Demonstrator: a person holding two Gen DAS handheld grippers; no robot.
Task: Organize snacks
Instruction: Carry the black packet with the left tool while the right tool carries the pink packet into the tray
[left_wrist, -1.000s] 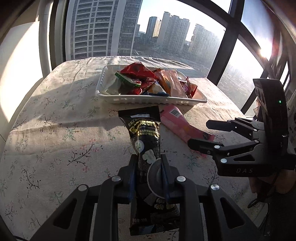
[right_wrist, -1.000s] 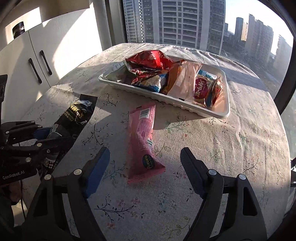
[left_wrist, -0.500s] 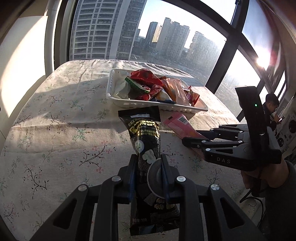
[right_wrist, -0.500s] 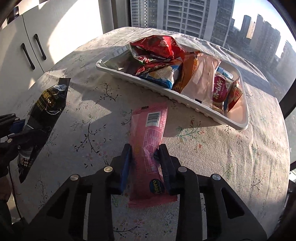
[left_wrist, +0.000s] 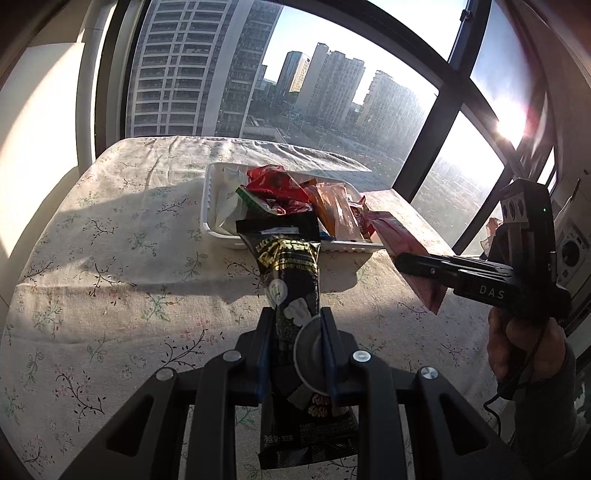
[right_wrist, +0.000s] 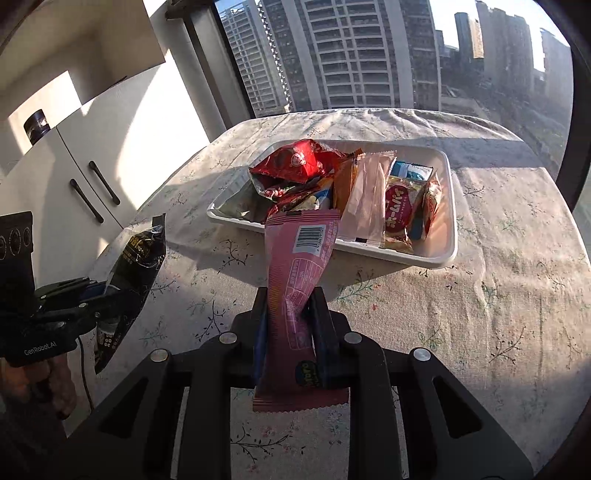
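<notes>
My left gripper is shut on a black snack packet, held up off the flowered tablecloth. My right gripper has its jaws closing tight on a pink snack packet; the pads press it and it hangs lifted, barcode end toward the tray. The white tray sits beyond both packets, filled with several snack bags, red ones at its left. From the left wrist view the right gripper carries the pink packet near the tray's right end. The right wrist view shows the left gripper at the left with the black packet.
White cupboard doors with black handles stand left of the table, a dark round object on top. Tall windows with black frames run behind and right of the table. A hand grips the right gripper's handle.
The right gripper went from wide open over the pink packet to shut on it and raised it off the cloth. The left gripper rose a little with the black packet.
</notes>
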